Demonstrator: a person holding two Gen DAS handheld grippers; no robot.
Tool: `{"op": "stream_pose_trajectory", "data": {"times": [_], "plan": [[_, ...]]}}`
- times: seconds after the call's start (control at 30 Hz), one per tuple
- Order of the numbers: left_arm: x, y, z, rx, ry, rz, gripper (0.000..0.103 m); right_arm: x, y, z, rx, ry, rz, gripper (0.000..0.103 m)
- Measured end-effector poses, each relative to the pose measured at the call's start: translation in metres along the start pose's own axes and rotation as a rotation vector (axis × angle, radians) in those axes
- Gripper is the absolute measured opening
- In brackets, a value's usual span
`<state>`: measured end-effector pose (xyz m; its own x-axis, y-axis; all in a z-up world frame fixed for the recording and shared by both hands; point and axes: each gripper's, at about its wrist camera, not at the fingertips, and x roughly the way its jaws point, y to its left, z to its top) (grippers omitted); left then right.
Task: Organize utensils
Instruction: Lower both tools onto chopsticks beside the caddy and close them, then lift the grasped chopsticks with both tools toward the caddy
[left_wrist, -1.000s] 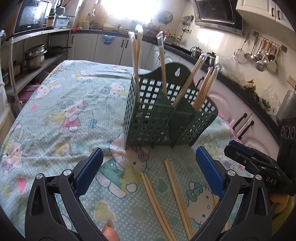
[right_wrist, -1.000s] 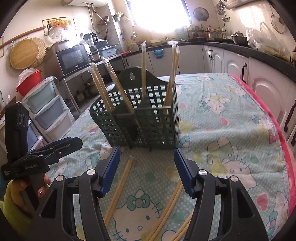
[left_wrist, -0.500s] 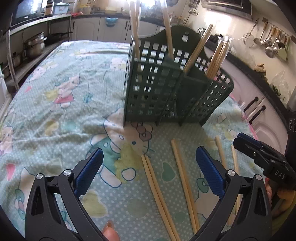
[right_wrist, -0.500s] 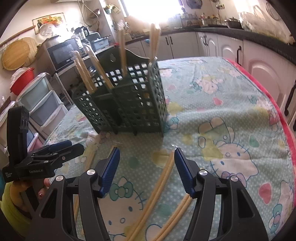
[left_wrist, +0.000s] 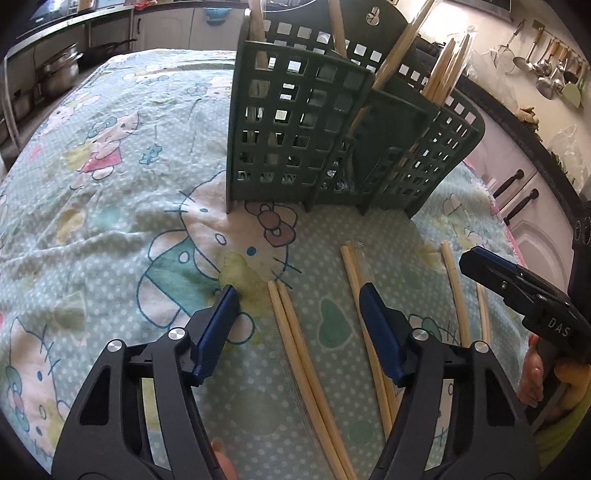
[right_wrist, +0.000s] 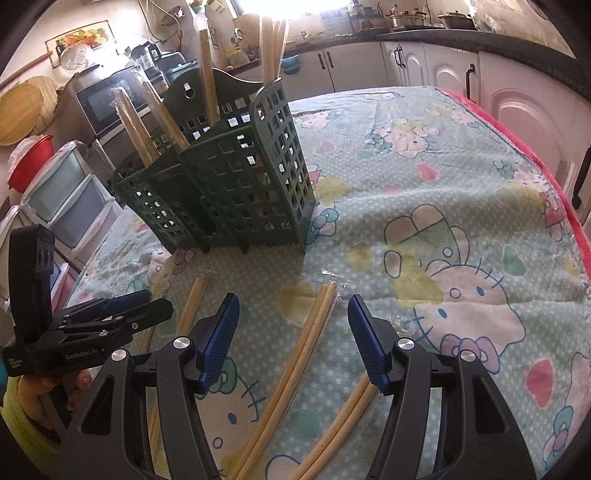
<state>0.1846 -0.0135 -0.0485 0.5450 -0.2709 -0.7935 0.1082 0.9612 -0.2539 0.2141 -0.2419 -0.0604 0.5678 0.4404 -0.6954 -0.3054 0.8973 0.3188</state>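
Scene: a table under a cartoon-cat cloth (left_wrist: 110, 206), with a green slotted holder (left_wrist: 295, 122) standing near its far end and wrapped chopstick pairs lying loose on the cloth in front of it.

Left tongs (left_wrist: 295, 306): released, nothing pinched; the jaws have just been closing from their widest and now straddle one chopstick pair (left_wrist: 295, 343) that lies flat between them (the pads do not yet press on it).

Right tongs (right_wrist: 291, 317): released too, held at the same half-wide gap as a second ago, with another chopstick pair (right_wrist: 314, 325) between the blue pads and untouched.

What changed: both wrist views have dropped and tipped toward the cloth, so the holder, fully in view a second ago, now loses its top at the upper edge, while the loose pairs sit close under the fingertips.

Holder: several pairs already stand upright in its compartments (which compartment each sits in is hard to tell through the lattice).

Still loose: about four pairs on the cloth between the holder and the near edge of the table, one (left_wrist: 369, 332) running partly under the left tongs' right pad.

Meaning for the task: sorting looks partly done; both hands seem set for a pickup, the left one nearer to gripping.

Risk: the slippery plastic sleeves could let a pair slide or splay when squeezed.
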Motion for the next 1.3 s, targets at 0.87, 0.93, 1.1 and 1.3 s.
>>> {"op": "stream_pose_trajectory", "data": {"times": [0.87, 0.93, 1.1, 1.3], "plan": [[0.013, 0.014, 0.011, -0.016, 0.000, 0.057, 0.013, 0.036, -0.011, 0.014, -0.011, 0.091, -0.104, 0.010], [0.011, 0.017, 0.010, -0.029, -0.002, 0.048, 0.012, 0.033, -0.007, 0.015, -0.006, 0.084, -0.061, 0.009], [0.003, 0.020, 0.008, -0.051, -0.011, 0.026, 0.005, 0.018, 0.015, 0.016, -0.044, 0.041, 0.013, 0.008], [-0.024, 0.021, 0.013, -0.061, -0.074, 0.001, 0.004, -0.009, 0.040, 0.025, -0.094, -0.028, 0.071, 0.007]]}}
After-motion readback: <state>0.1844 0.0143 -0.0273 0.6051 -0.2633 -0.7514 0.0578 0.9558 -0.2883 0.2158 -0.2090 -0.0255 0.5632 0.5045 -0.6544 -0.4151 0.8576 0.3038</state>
